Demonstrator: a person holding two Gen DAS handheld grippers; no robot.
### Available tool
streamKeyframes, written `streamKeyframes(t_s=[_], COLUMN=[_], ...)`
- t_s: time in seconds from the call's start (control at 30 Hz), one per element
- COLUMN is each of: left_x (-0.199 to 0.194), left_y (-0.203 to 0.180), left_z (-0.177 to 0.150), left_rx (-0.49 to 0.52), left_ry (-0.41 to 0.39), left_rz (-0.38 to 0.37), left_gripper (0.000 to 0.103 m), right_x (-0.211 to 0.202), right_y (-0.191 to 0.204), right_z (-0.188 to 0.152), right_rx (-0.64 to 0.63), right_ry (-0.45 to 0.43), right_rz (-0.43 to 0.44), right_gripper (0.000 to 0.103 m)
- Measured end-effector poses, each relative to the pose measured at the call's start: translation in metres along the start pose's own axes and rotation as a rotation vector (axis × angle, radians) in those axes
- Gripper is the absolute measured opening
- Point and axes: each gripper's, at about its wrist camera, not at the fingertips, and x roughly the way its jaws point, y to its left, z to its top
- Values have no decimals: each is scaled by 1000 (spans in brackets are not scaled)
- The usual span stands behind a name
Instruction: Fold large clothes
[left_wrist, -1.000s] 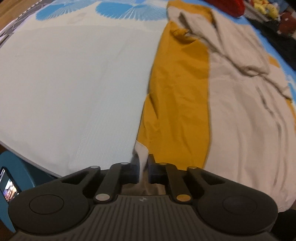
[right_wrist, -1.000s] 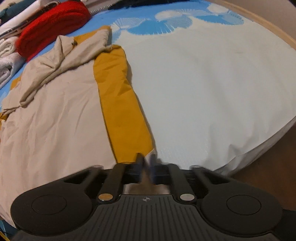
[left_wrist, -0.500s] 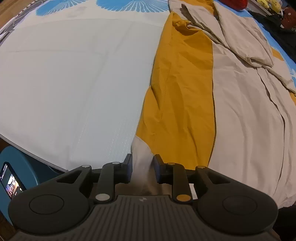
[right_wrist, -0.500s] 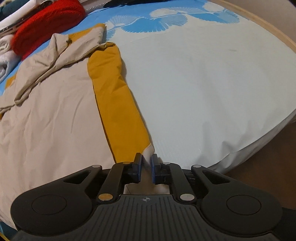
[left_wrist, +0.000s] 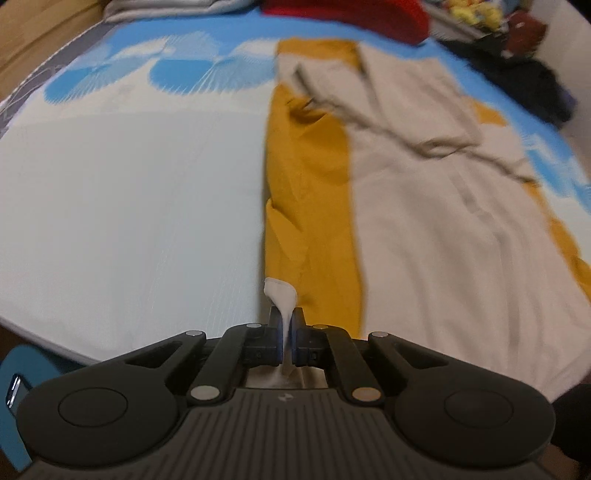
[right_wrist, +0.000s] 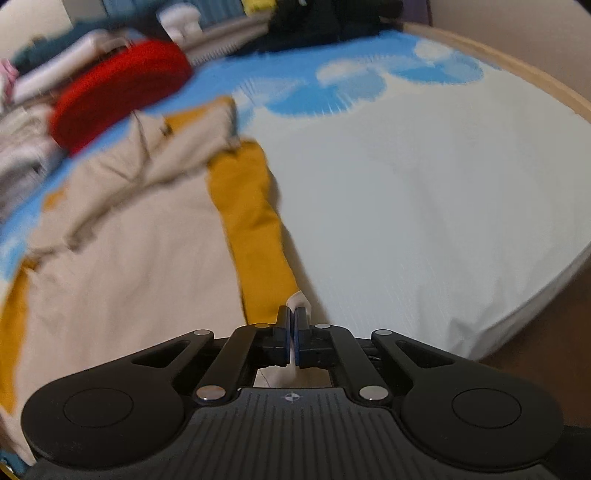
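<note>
A large beige and mustard-yellow garment (left_wrist: 424, 229) lies spread on the bed, sleeves folded across its far end. My left gripper (left_wrist: 286, 319) is shut on the pale hem corner at the garment's near left edge, next to the yellow side panel (left_wrist: 306, 192). In the right wrist view the same garment (right_wrist: 140, 266) lies to the left. My right gripper (right_wrist: 294, 319) is shut on the pale hem corner by the other yellow side panel (right_wrist: 255, 229).
The bed (left_wrist: 129, 206) has a white sheet with a blue fan pattern at the far end (right_wrist: 369, 85). A red garment (right_wrist: 118, 92) and other piled clothes lie at the head. The bed's near edge drops to a brown floor (right_wrist: 546, 332).
The left jaws, partly open half a second ago, have closed on the hem corner. Both grippers have lifted and pulled back, so more of the bed's far end shows.
</note>
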Motion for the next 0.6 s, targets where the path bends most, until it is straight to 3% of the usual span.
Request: streamKeyframes(t_s=[0.3, 0.47, 0.6], left_x=[-120, -178, -193], left_y=[-9, 0, 20], left_z=[31, 17, 3], left_rx=[8, -7, -45], left_ry=[-127, -153, -144], left_rz=[-180, -261, -310], left_gripper=[2, 2, 2], right_x=[-98, -153, -185], right_y=[-6, -28, -47], right_z=[55, 62, 51], right_rx=[33, 62, 61], right_ry=[-184, -236, -255], right_rz=[253, 323, 333], right_gripper=[0, 0, 0])
